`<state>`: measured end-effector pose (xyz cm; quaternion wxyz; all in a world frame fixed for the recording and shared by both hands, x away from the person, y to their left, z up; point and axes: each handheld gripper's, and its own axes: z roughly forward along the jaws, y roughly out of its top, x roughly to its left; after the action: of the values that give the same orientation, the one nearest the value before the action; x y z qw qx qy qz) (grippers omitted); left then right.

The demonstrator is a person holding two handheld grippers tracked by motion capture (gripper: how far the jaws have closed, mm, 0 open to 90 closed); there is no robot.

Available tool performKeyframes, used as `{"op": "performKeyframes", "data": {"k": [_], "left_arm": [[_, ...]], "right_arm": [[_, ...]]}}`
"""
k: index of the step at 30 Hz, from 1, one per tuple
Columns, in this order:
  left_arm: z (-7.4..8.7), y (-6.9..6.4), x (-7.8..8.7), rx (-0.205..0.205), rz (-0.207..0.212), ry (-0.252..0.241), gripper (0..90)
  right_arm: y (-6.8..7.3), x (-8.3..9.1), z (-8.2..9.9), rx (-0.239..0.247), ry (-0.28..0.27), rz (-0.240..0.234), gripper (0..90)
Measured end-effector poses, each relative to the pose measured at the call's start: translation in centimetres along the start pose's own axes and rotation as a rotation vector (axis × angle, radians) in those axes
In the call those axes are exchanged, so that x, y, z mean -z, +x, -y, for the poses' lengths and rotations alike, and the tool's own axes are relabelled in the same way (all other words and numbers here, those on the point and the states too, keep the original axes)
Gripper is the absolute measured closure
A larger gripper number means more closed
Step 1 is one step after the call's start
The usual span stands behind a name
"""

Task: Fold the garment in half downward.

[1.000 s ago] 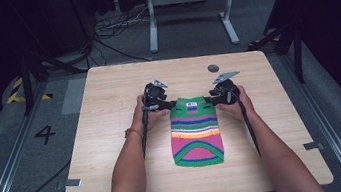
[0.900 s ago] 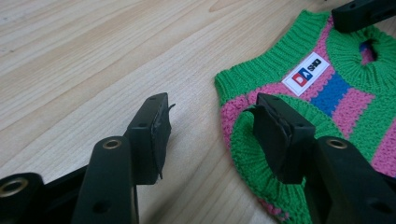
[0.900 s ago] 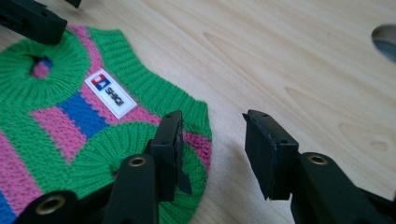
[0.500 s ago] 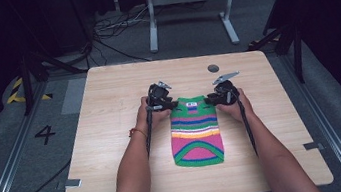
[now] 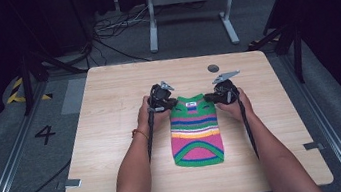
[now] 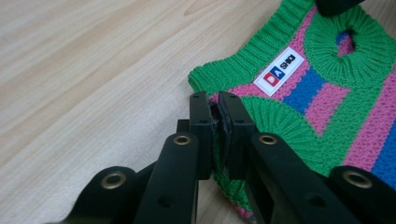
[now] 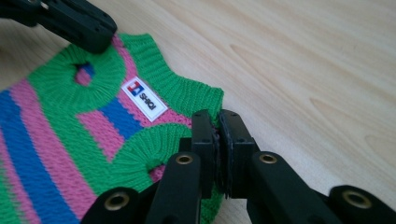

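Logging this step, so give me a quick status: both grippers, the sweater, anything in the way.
Left gripper and right gripper just closed, each pinching a top corner of the striped sweater. Sweater flat on table. Nothing blocking.

Striped sweater (image 5: 196, 133): coarse knitted cloth, matt, with ribbed green trim at the neck and armholes; bands of green, pink, blue, yellow and white yarn. Label (image 6: 279, 71) on the sweater near its neck edge: smooth white patch, woven or printed, with a slight sheen. Table (image 5: 110, 114): pale wood-grain top, smooth, satin finish with soft reflections. Left gripper (image 6: 215, 105) and right gripper (image 7: 217, 121): black matt plastic bodies, finely textured, with brass-coloured metal eyelets in the links; the jaw pads look like dull black rubber. Grey plates on top of both grippers: flat, matt. Floor around the table: grey carpet, rough.
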<state>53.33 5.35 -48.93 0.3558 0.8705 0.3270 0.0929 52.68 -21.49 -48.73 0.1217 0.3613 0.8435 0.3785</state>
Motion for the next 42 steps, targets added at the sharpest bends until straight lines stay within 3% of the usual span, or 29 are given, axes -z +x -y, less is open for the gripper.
{"op": "performKeyframes", "data": {"k": [2, 8, 12, 16, 23, 42], "left_arm": [[-0.2, -0.2, 0.6, -0.011, -0.007, -0.017, 85.0], [-0.3, -1.7, 2.6, -0.101, -0.030, -0.057, 85.0], [-0.2, -2.4, 3.8, -0.136, -0.023, -0.074, 85.1], [0.0, -3.4, 5.2, -0.208, -0.012, -0.087, 85.3], [0.3, -4.9, 6.8, -0.267, 0.001, -0.105, 85.3], [2.2, -7.0, 9.6, -0.346, 0.027, -0.137, 85.2]], "right_arm": [[0.2, 0.6, -0.3, 0.019, -0.015, 0.000, 85.7], [1.2, 2.2, -0.6, 0.058, -0.061, -0.024, 85.8], [2.1, 3.2, -0.6, 0.099, -0.076, -0.044, 85.7], [2.9, 4.6, -0.5, 0.120, -0.115, -0.071, 85.7], [3.9, 5.9, 0.0, 0.152, -0.144, -0.105, 85.8], [5.9, 9.5, 0.6, 0.242, -0.176, -0.147, 85.8]]}}
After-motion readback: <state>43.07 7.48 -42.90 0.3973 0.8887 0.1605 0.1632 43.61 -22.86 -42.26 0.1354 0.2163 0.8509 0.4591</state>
